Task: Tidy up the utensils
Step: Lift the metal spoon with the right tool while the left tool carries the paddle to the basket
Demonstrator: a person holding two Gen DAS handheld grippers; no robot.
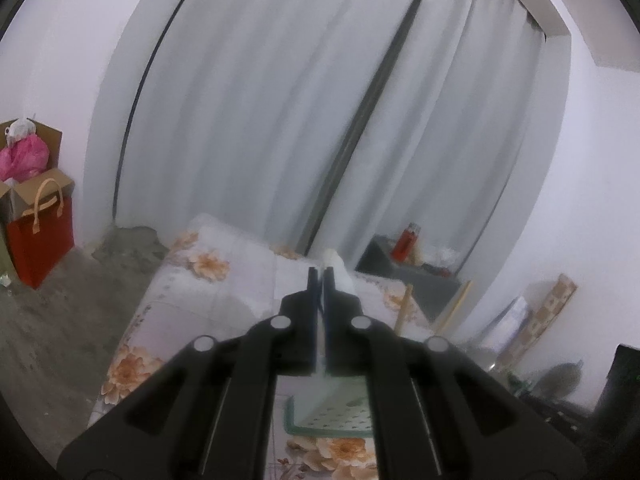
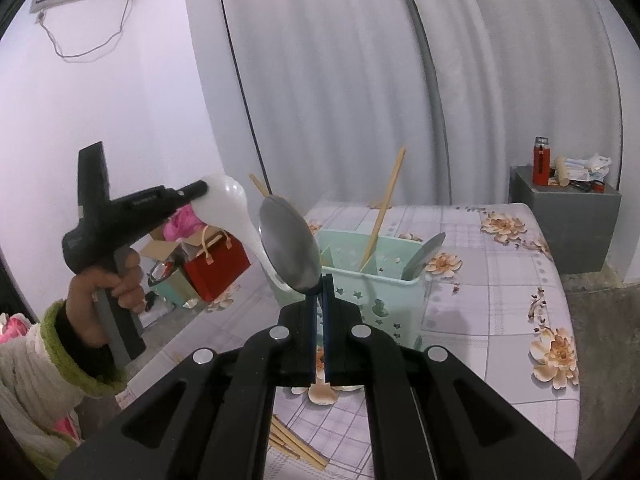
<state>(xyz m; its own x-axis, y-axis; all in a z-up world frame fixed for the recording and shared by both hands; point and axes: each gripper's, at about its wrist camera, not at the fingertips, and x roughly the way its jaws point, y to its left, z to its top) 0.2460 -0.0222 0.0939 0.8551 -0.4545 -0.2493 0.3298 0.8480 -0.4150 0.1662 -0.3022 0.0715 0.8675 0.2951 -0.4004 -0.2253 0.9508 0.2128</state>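
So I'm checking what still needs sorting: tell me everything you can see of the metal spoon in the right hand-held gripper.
The metal spoon looks like grey steel with a broad, smooth oval bowl, dull and slightly reflective. It stands upright, bowl at the top, tilted a little left, above the table and in front of the mint green utensil caddy. The right hand-held gripper is shut on its neck just under the bowl; the handle below is hidden. The white plastic spoon crosses behind it; contact is unclear.

No text, label, brand or number can be read in either view. The left tool (image 2: 202, 188), seen from the right wrist at the left of the frame, bears a faint raised marking along its body, perhaps lettering, too blurred to make out.
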